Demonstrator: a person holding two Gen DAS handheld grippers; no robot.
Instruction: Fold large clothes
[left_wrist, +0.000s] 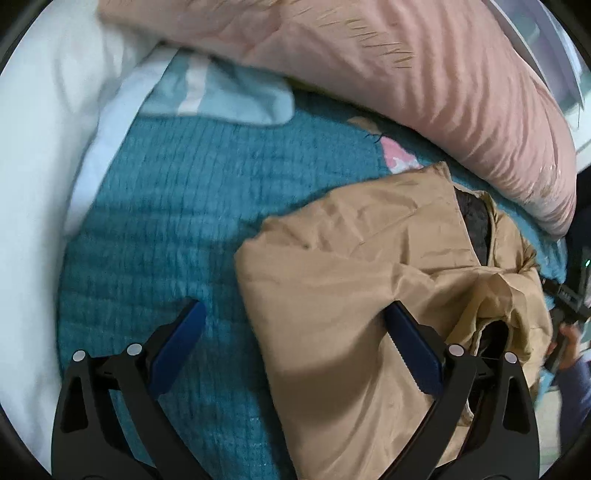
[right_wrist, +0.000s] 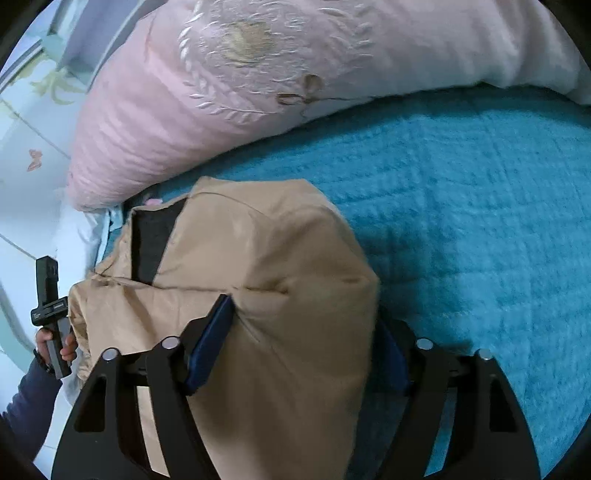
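A tan jacket (left_wrist: 362, 266) with a dark lining lies bunched on a teal blanket (left_wrist: 177, 206). My left gripper (left_wrist: 295, 314) is open above the jacket's left edge; its right finger (left_wrist: 410, 343) is over the fabric, its left finger (left_wrist: 181, 336) over the blanket. In the right wrist view the jacket (right_wrist: 258, 258) bulges up between the fingers of my right gripper (right_wrist: 303, 317), which stands open around the fabric. Its left finger (right_wrist: 210, 339) presses against the cloth and its right finger (right_wrist: 391, 354) is partly hidden behind it.
A pink quilt (left_wrist: 388, 74) lies along the far side, also in the right wrist view (right_wrist: 207, 92). A white pillow (left_wrist: 44, 147) sits at the left. The other hand-held gripper shows at each frame's edge (right_wrist: 51, 314).
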